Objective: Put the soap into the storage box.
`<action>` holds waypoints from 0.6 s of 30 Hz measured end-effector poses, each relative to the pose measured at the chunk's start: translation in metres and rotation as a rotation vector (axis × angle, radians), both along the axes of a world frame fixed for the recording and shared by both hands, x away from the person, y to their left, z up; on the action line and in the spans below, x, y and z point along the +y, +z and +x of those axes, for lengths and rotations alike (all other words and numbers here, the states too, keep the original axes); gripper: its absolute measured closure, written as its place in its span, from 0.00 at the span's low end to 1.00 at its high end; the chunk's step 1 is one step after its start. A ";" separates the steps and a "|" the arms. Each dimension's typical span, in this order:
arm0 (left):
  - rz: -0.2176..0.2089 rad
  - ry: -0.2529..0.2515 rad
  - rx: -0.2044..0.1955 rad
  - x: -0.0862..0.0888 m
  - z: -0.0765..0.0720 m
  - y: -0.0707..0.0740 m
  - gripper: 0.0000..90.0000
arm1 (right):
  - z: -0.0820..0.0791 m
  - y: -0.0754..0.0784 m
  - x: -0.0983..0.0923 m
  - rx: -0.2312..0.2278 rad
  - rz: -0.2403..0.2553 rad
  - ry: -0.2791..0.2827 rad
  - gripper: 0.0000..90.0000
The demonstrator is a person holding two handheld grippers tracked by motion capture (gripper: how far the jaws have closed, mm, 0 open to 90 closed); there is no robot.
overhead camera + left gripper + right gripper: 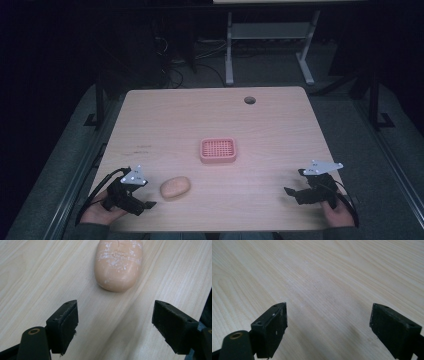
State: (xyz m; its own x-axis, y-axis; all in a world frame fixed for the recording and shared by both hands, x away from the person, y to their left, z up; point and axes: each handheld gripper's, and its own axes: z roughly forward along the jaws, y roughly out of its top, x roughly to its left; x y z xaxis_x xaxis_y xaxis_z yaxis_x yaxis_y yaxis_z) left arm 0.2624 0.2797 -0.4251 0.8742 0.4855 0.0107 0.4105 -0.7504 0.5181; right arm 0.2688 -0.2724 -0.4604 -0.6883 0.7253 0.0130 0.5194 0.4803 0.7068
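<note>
A peach-coloured bar of soap lies on the wooden table near its front left. My left gripper sits just left of it, open, jaws pointing at it. In the left gripper view the soap lies a short way ahead of the gripper, with bare wood between the jaws. A pink slotted soap dish stands at the table's middle. My right gripper rests at the front right, open, and in its own view the gripper has only bare wood between the jaws.
The wooden table has a round cable hole near its far edge. Behind it stands a white-framed desk with cables on the dark floor. A hand holds each gripper at the front edge.
</note>
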 end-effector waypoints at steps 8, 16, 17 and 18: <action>0.007 -0.009 0.003 -0.005 0.002 0.002 0.23 | -0.001 0.000 0.000 0.001 0.006 -0.005 0.16; 0.020 -0.032 0.020 -0.017 0.006 0.001 0.23 | -0.001 0.000 -0.001 0.001 0.008 -0.003 0.16; 0.025 -0.036 0.022 -0.018 0.007 0.001 0.23 | -0.001 0.000 -0.001 0.001 0.008 -0.003 0.16; 0.019 -0.038 0.021 -0.020 0.008 0.001 0.23 | -0.001 0.000 -0.001 0.001 0.008 -0.003 0.16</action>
State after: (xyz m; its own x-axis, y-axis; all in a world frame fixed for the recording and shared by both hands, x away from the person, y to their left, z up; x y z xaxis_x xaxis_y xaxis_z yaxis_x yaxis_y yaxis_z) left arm 0.2701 0.2598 -0.4245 0.8921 0.4519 0.0014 0.3920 -0.7753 0.4952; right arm 0.2681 -0.2730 -0.4600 -0.6861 0.7272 0.0196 0.5214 0.4729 0.7103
